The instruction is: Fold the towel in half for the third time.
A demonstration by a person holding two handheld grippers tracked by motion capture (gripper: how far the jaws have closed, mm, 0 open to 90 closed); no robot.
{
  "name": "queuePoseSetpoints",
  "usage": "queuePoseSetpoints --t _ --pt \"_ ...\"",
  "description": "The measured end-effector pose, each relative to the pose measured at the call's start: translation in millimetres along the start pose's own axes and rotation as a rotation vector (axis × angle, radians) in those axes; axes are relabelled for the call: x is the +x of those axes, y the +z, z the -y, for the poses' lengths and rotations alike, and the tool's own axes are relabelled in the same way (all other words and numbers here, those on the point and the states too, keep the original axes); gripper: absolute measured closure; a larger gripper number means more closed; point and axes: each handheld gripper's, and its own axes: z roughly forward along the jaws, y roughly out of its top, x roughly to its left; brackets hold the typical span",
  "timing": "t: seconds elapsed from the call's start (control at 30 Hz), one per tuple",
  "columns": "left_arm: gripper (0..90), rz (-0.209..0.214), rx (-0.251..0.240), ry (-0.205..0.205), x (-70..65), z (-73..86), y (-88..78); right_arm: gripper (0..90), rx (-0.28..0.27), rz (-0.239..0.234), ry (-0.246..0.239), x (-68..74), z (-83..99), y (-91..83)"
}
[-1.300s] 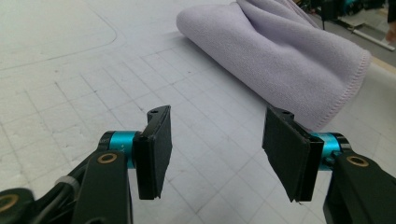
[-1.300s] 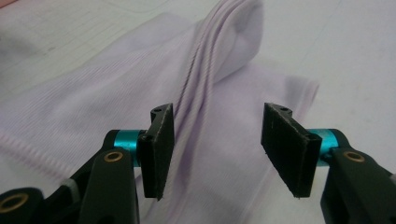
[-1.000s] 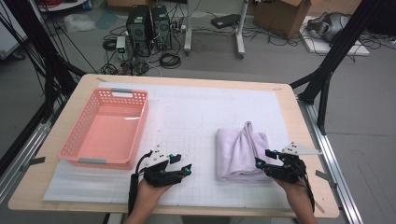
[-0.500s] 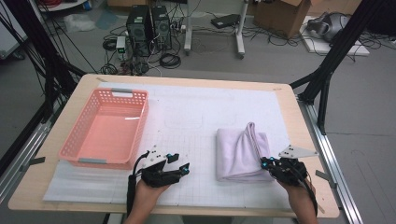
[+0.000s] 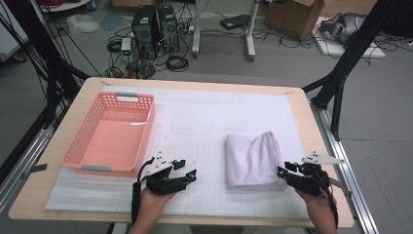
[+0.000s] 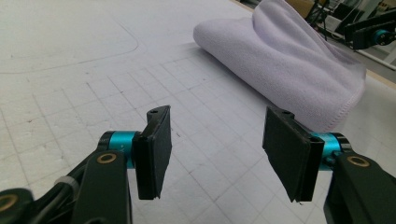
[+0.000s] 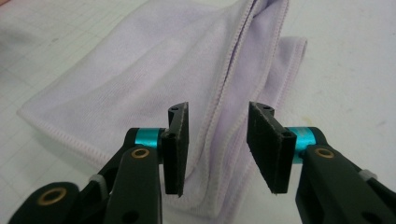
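A folded lilac towel lies on the white gridded mat toward the right of the table, well apart from the pink basket on the left, which looks bare inside. The right gripper sits at the towel's near right corner, and in the right gripper view its jaws have just been opening – they stand apart over the towel's folded, stitched edge, pads not pressing the cloth. The left gripper rests on the mat between basket and towel, jaws spread with nothing between them, pointing toward the towel. My guess is that the folding is largely done, since the towel already lies in a neat layered stack, and what is left – if the basket is its destination – is to pick it up and carry it across. No brand, label or writing can be read anywhere; the mat bears only its grid and a few faint outlines.
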Motion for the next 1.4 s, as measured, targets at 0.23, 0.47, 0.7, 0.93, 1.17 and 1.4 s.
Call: queuePoseSetpoints --t 0.23,0.47,0.7,0.93,1.17,1.4 --pt "42.6 0.000 0.009 0.004 -0.9 0.7 1.1 81.9 0.072 -0.008 -0.015 -4.6 4.8 29.1" --pt "42.7 -0.004 0.004 -0.003 1.0 0.1 -0.5 86.6 0.064 0.056 0.003 -4.6 5.5 2.2" --pt "42.8 0.000 0.001 -0.003 -0.2 -0.6 0.3 67.5 0.083 0.086 0.053 -10.5 12.5 4.2" --pt "42.8 -0.006 -0.006 -0.011 2.4 -1.2 -1.2 70.5 -0.052 0.046 -0.064 0.5 -3.2 3.9" --pt "42.8 -0.004 -0.006 -0.013 2.2 -1.0 -0.4 79.4 0.076 0.077 -0.103 1.4 0.8 34.5" --pt "42.8 -0.006 -0.011 -0.012 3.0 -2.0 -1.8 76.5 0.068 0.099 -0.033 -8.5 5.5 11.7"
